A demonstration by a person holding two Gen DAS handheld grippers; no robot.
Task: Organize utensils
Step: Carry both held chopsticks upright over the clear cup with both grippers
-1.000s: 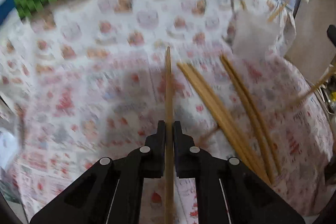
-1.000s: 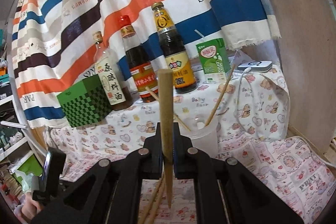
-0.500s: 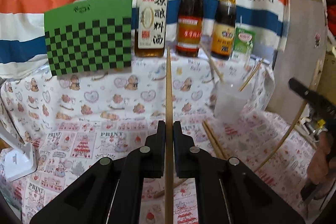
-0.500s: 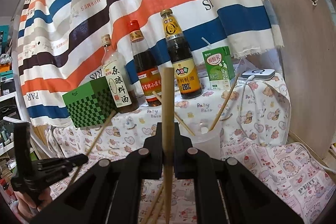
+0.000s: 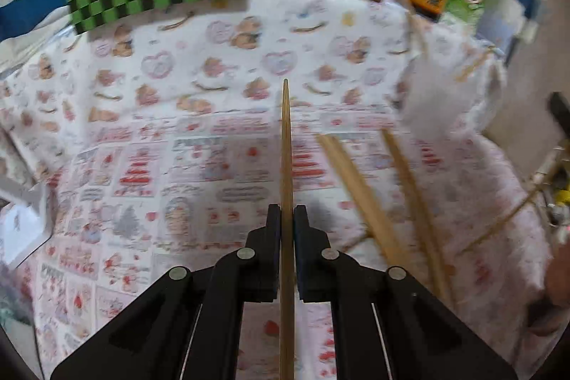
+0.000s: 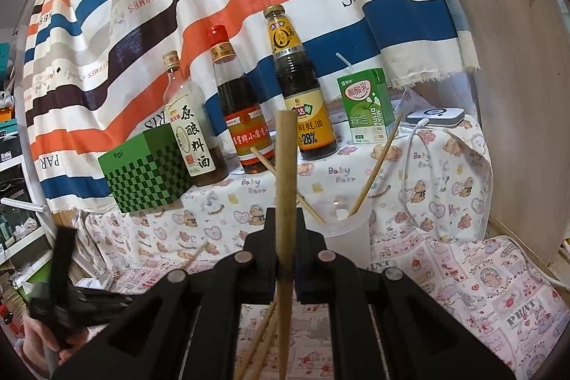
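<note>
The left tool [image 5: 285, 219] is tilted down over the bench [image 5: 221, 66], clamped on a thin wooden chopstick [image 5: 286, 148] pointing away from the translucent plastic cup [image 6: 347, 234]. The right tool [image 6: 285, 223] is held nearly level before that cup, clamped on a thicker wooden chopstick [image 6: 286, 166].

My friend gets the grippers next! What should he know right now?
Left gripper: shut on one chopstick, pointing down at the tablecloth.
Right gripper: shut on another chopstick, aimed roughly level toward the cup.
Done: two chopsticks already stand in the cup.
Left: drop both held chopsticks in the cup, then collect the loose chopsticks lying on the tablecloth.
</note>
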